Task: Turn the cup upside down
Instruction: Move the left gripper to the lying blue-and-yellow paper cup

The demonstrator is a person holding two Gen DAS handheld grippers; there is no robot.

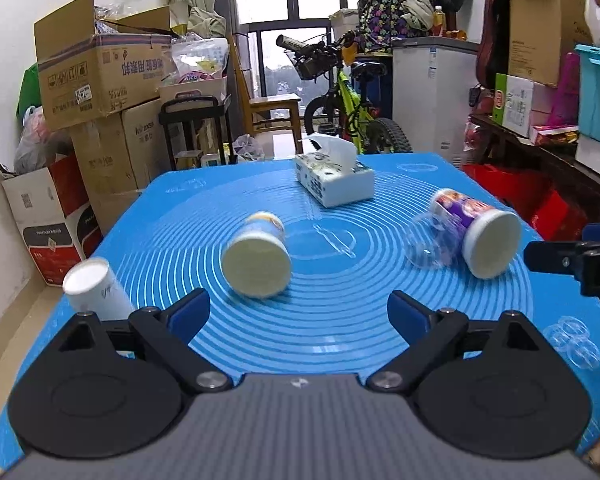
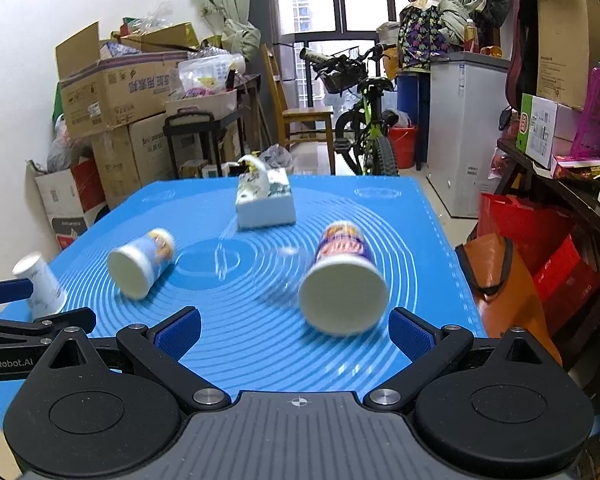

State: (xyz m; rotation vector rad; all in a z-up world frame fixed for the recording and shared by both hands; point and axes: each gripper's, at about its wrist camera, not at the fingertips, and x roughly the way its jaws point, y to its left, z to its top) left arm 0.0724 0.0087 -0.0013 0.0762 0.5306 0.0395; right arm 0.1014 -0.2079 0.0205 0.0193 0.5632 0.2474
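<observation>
Two paper cups lie on their sides on the blue mat (image 1: pixel 340 320), bases toward me. The pale blue cup (image 1: pixel 258 256) lies just ahead of my open, empty left gripper (image 1: pixel 300 312); it also shows in the right wrist view (image 2: pixel 140 266). The purple cup (image 2: pixel 342 280) lies just ahead of my open, empty right gripper (image 2: pixel 296 332), nearer its right finger; in the left wrist view it (image 1: pixel 476 236) lies at the right beside a clear plastic cup (image 1: pixel 430 246). A white cup (image 1: pixel 94 290) stands upside down at the mat's left edge.
A tissue box (image 1: pixel 334 178) sits at the far middle of the mat. A small clear item (image 1: pixel 576 340) lies at the mat's right edge. The right gripper's finger (image 1: pixel 560 256) pokes in from the right. Boxes, a bicycle and shelves surround the table.
</observation>
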